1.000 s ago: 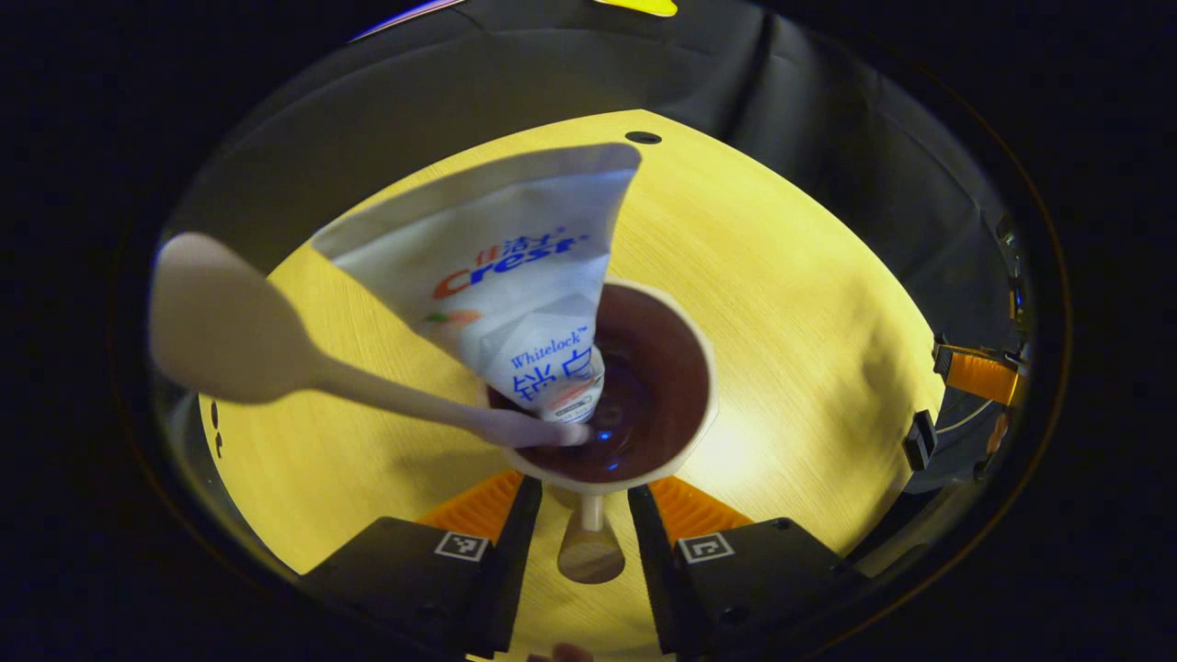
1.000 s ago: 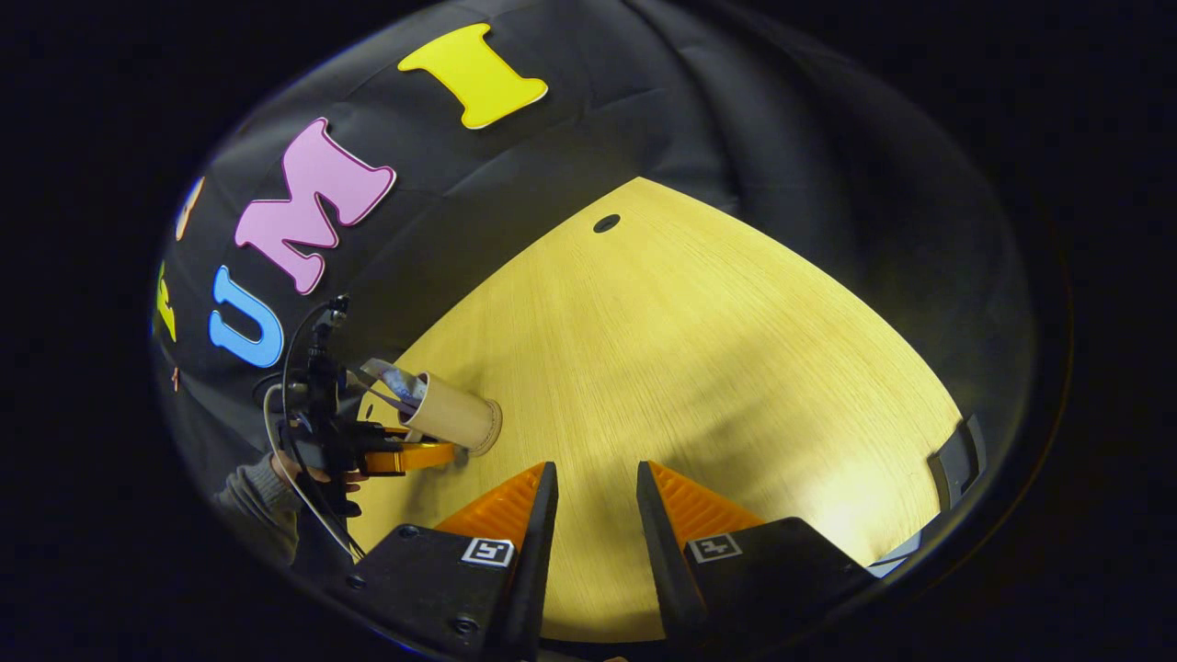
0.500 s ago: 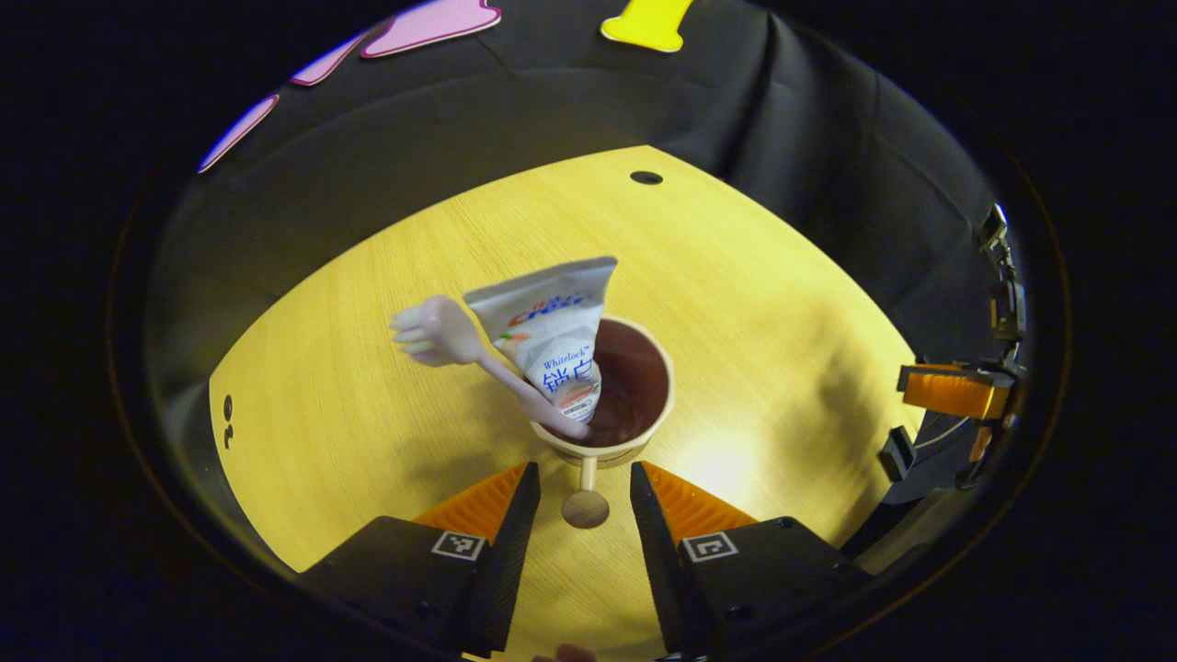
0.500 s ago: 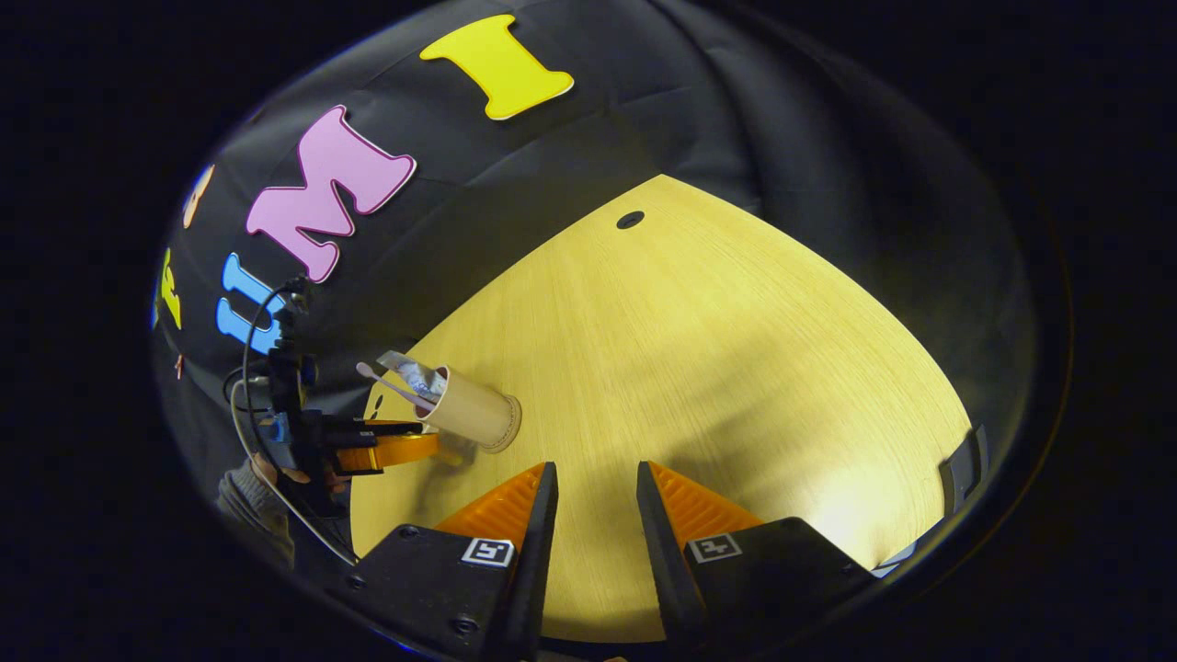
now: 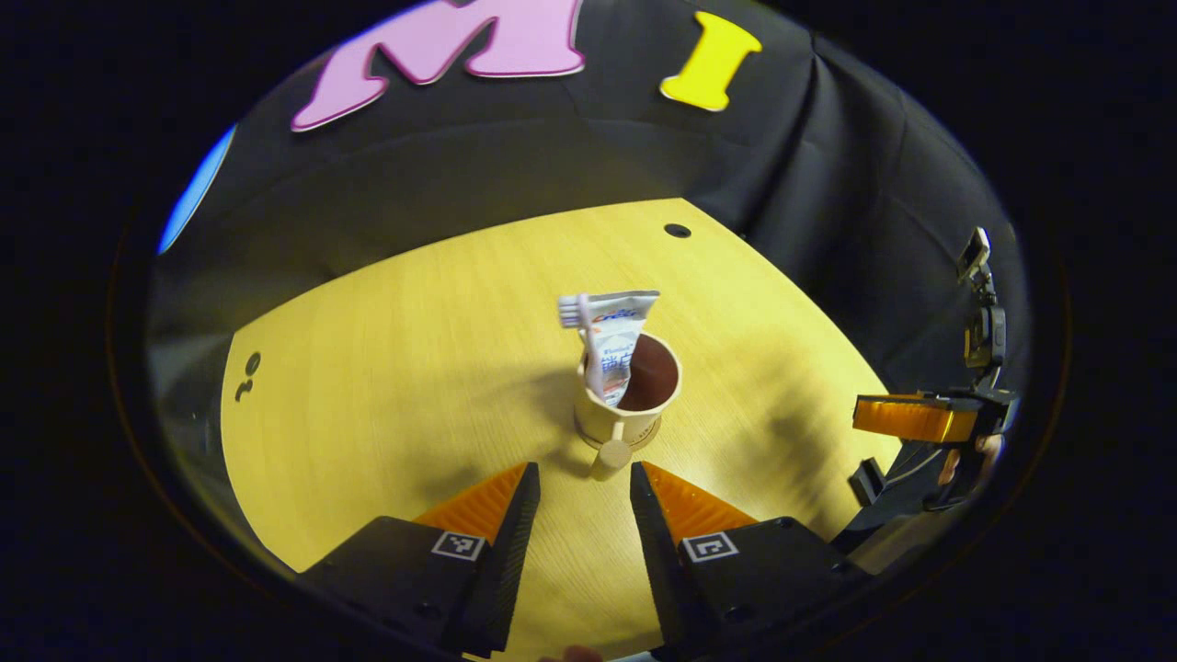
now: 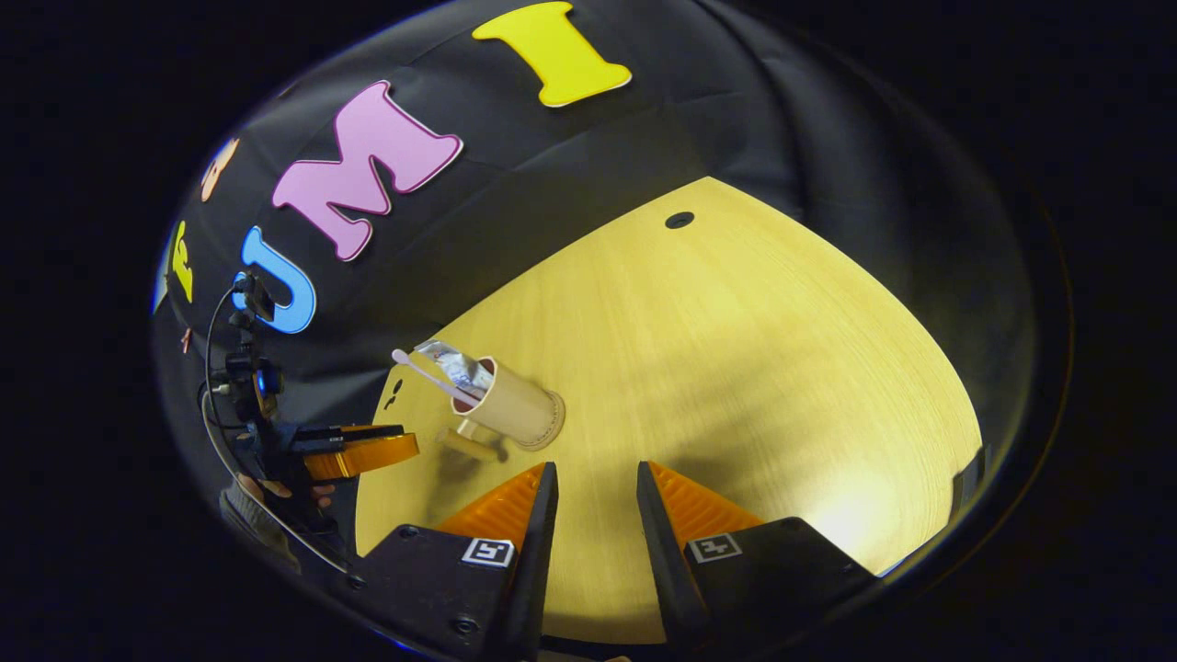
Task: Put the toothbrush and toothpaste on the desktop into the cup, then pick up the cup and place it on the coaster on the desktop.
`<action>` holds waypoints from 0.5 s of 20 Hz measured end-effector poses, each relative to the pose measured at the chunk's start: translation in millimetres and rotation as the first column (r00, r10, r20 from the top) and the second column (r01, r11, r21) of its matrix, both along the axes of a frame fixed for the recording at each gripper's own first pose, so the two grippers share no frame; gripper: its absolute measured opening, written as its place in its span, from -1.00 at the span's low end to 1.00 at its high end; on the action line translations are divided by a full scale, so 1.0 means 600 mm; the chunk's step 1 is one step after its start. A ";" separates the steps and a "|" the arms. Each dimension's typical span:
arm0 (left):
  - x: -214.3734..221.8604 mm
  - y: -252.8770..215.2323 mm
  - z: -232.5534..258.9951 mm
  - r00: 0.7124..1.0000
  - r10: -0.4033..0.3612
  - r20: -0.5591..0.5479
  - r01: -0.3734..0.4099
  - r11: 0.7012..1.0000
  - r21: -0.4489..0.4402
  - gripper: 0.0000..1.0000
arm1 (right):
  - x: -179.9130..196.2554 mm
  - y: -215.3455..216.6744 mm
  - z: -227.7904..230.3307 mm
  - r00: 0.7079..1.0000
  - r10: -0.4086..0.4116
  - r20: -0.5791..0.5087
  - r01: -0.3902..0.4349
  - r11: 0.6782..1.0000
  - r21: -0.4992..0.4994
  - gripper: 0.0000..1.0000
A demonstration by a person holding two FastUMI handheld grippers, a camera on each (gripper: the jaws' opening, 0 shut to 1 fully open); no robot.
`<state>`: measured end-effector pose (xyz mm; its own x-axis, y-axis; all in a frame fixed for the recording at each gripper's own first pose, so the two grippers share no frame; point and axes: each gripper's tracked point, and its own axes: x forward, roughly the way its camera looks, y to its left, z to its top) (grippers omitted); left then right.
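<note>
A tan cup [image 5: 614, 416] with a dark inside stands upright on the wooden table [image 5: 386, 368]. A white toothpaste tube [image 5: 614, 342] and a pale toothbrush [image 5: 572, 311] lean out of it to the left. Its peg handle [image 5: 611, 450] points at my left gripper [image 5: 584, 471], which is open just short of the handle and holds nothing. A thin disc that looks like the coaster [image 6: 550, 425] rims the cup [image 6: 510, 405] at its base. My right gripper [image 6: 596, 471] is open over bare wood, to the right of the cup.
A small dark hole [image 5: 678, 230] marks the table's far side, and dark marks [image 5: 246, 372] sit at its left edge. The other gripper [image 5: 919, 418] hovers at the table's right edge. Black cloth walls the table behind.
My left gripper has drawn back and up from the cup, so the handle is no longer between its fingers. The right gripper has shifted only slightly.
</note>
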<state>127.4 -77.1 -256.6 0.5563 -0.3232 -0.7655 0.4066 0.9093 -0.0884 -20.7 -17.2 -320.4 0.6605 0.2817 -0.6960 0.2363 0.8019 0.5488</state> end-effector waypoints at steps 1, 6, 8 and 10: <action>-0.006 0.007 0.010 1.000 0.015 0.012 -0.015 1.000 -0.022 0.29 | 0.003 0.006 0.003 1.000 0.009 0.002 -0.009 1.000 -0.002 -0.12; -0.024 0.051 0.056 0.990 0.089 0.110 -0.080 0.993 -0.088 0.34 | 0.024 0.044 0.027 0.999 0.029 0.027 -0.029 1.000 0.009 0.08; -0.029 0.049 0.057 0.985 0.115 0.125 -0.098 0.986 -0.133 0.34 | 0.026 0.061 0.037 0.999 0.034 0.038 -0.035 0.999 0.008 0.65; -0.036 0.059 0.070 0.977 0.135 0.165 -0.109 0.981 -0.159 0.36 | 0.025 0.077 0.045 0.998 0.044 0.046 -0.044 0.999 0.005 0.54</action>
